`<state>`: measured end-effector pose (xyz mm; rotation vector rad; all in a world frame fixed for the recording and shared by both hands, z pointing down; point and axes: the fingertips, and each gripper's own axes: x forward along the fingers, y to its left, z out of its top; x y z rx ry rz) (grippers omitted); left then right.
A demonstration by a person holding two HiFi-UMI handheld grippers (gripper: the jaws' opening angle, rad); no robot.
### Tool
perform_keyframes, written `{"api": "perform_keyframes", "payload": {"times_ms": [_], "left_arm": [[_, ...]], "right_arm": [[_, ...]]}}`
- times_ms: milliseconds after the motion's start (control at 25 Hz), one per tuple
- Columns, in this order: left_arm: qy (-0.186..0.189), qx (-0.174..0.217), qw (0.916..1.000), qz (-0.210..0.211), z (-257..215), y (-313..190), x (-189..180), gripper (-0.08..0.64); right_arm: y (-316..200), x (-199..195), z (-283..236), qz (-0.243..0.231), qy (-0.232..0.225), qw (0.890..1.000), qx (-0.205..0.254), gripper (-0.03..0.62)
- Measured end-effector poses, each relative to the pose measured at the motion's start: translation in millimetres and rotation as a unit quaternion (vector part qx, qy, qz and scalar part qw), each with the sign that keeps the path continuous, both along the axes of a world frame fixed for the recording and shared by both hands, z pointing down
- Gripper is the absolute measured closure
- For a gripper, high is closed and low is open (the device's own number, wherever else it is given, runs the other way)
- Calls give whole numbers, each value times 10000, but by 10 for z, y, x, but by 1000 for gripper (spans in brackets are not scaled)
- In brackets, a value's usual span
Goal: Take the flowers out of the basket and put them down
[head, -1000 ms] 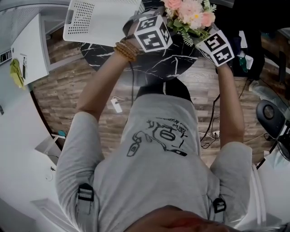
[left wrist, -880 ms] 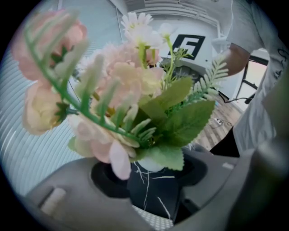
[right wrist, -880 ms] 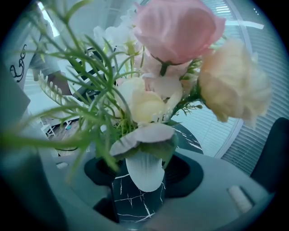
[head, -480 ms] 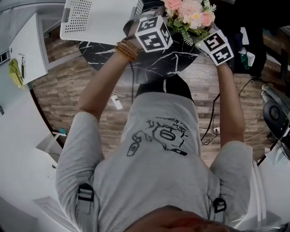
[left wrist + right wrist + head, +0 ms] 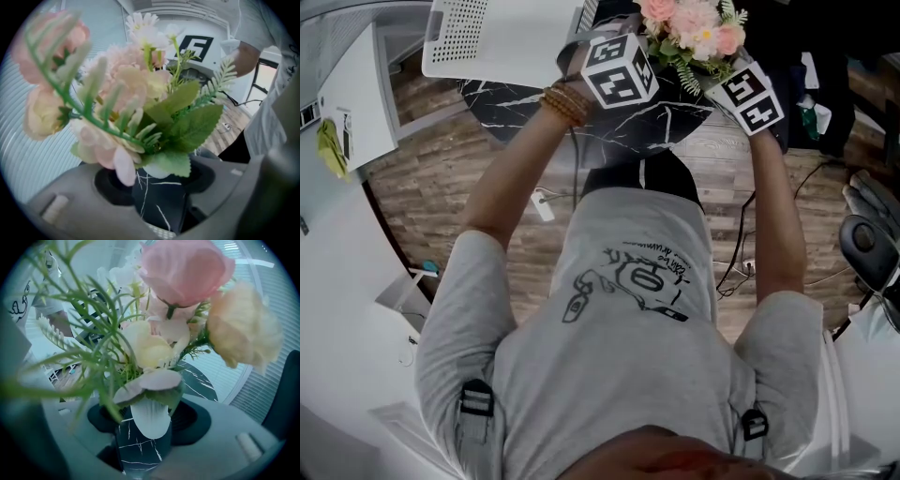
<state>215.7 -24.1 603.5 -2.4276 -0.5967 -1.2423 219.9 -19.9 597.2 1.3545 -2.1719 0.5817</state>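
Note:
A bunch of pink and cream flowers (image 5: 694, 28) with green leaves hangs over the black marble table (image 5: 609, 127), at the top of the head view. My left gripper (image 5: 649, 54) and right gripper (image 5: 720, 75) face each other from either side, each shut on the bunch low down. In the left gripper view the flowers (image 5: 140, 103) fill the frame above the left gripper (image 5: 157, 187), with the tabletop (image 5: 159, 206) showing through the gap. The right gripper view shows the flowers (image 5: 159, 348) rising out of the right gripper (image 5: 145, 437). The stems are hidden. The white perforated basket (image 5: 497, 37) lies left of the flowers.
A white desk (image 5: 356, 103) runs along the left. An office chair (image 5: 867, 244) stands at the right, and cables (image 5: 736, 272) trail over the wooden floor. A green bottle (image 5: 807, 117) sits at the upper right.
Both grippers have sunk a little towards the table with the flowers still between them. The jaws have not changed.

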Motion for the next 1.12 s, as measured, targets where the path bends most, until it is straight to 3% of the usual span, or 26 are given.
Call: {"api": "perform_keyframes", "payload": {"times_ms": [1120], "left_arm": [[-11, -120, 9997, -232, -25, 36, -136, 314]], "right_arm": [[108, 72, -49, 304, 79, 9994, 116, 300]]}}
